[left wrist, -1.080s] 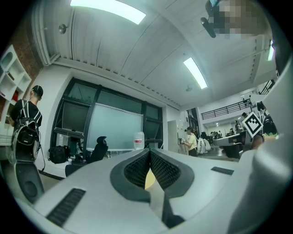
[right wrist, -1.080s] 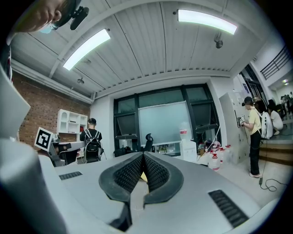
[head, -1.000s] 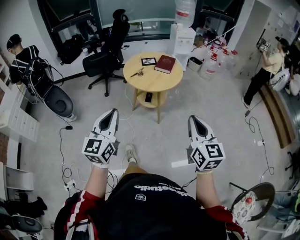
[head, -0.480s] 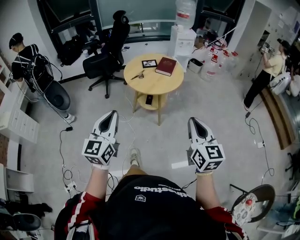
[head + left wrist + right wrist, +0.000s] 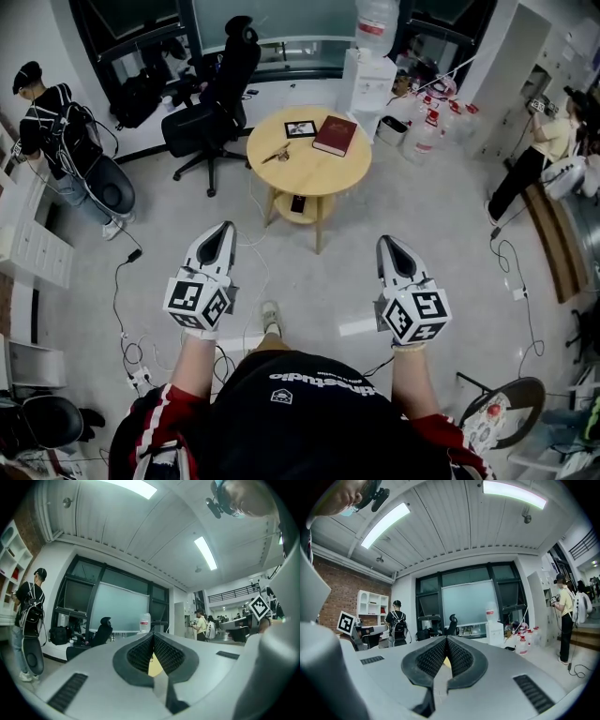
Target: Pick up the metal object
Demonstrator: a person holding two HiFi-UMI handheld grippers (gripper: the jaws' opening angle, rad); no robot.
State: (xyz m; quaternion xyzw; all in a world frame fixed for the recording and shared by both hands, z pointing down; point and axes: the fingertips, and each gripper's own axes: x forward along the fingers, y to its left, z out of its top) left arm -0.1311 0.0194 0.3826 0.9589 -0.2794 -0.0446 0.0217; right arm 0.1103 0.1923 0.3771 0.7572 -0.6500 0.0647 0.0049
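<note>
1. Closed tip to tip, pointing level above the floor at near left: left gripper (image 5: 223, 228)
2. Pressed together the same way at near right, well apart from the other: right gripper (image 5: 386, 240)
3. Lying far ahead on the left part of the round wooden table (image 5: 323, 173), well apart from both claws: metal object (image 5: 275, 150)
4. On the table's far right: red book (image 5: 335, 134), with a small framed card (image 5: 300, 127) just to its left
5. Left of the table: black office chair (image 5: 214, 98); at far left, a standing person (image 5: 52, 117)
</note>
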